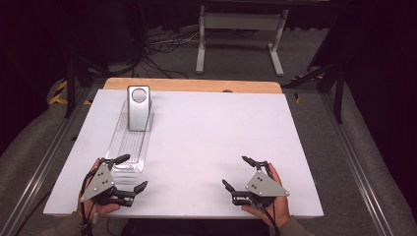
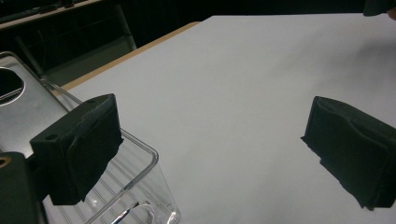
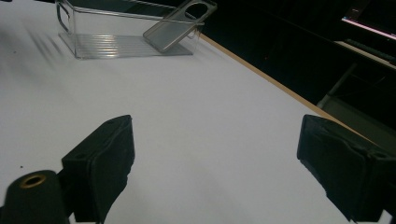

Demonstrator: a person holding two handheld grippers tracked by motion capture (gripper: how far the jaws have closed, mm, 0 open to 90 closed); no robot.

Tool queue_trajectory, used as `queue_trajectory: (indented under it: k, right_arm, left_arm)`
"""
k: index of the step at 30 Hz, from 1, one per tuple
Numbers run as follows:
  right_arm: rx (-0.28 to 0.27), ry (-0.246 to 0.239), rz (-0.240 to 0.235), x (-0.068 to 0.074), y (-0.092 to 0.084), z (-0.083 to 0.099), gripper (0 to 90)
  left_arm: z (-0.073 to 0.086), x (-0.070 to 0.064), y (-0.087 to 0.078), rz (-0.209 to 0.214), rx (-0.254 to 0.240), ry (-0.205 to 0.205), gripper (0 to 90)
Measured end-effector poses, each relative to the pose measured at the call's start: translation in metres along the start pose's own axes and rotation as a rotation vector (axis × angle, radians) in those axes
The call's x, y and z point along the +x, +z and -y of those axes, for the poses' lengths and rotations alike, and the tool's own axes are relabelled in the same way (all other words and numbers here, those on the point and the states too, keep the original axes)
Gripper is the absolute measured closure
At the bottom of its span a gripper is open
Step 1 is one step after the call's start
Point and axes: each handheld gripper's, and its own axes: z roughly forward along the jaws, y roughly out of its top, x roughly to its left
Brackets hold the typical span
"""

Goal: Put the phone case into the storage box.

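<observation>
**Both grippers open at the near edge, clear tray by the left one**

The left gripper (image 1: 132, 172) has its jaws spread wide, with nothing between them. In the left gripper view one black pad sits over the near corner of the clear plastic tray (image 2: 140, 196), while the other pad stands well apart over bare white surface. Whether that first pad touches the tray rim cannot be told; in the high view the upper jaw tip lies just beside the tray's near end.

The right gripper (image 1: 237, 172) is also wide open and empty. In the right gripper view its two pads frame a stretch of bare tabletop, with the tray (image 3: 121, 44) well off in the background.

The tray (image 1: 129, 142) is a long, narrow, ribbed-bottom container lying on the left part of the white table (image 1: 211, 132), its long side running away from the person. A grey metal plate (image 1: 138, 107) with a round hole near its top leans in the tray's far end, tilted against the far wall with its lower edge down inside.

Each gripper is held in a hand at the near edge of the table, the left hand (image 1: 98, 196) and the right hand (image 1: 270, 196) well apart from one another. Beyond the table's wooden far edge lie a dark floor, cables and a white stand (image 1: 241, 34).
</observation>
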Motion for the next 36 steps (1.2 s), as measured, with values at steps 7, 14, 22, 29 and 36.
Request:
queue_trajectory:
  k: [7, 14, 22, 29, 36]
  right_arm:
    - [-0.01, -0.002, -0.005, -0.0002, -0.0028, 0.0001, 12.0]
    - [0.002, -0.004, -0.001, 0.0024, -0.0004, -0.0001, 12.0]
    - [0.0, -0.011, -0.011, 0.006, 0.0005, -0.0024, 12.0]
    - [0.002, -0.006, -0.005, 0.0045, -0.0025, -0.0012, 12.2]
    - [0.007, -0.01, 0.001, 0.0056, -0.0026, -0.0018, 12.3]
  left_arm:
    - [-0.0001, -0.0001, 0.0016, 0.001, 0.006, -0.002, 4.5]
    - [-0.0009, 0.0006, -0.0011, 0.015, -0.01, 0.008, 4.4]
    - [-0.0044, 0.0021, -0.0055, 0.007, -0.037, -0.012, 4.7]
    - [-0.0058, 0.0016, -0.004, 0.014, -0.031, -0.01, 4.8]
    - [-0.0051, 0.0009, -0.0033, 0.021, -0.031, -0.014, 4.8]
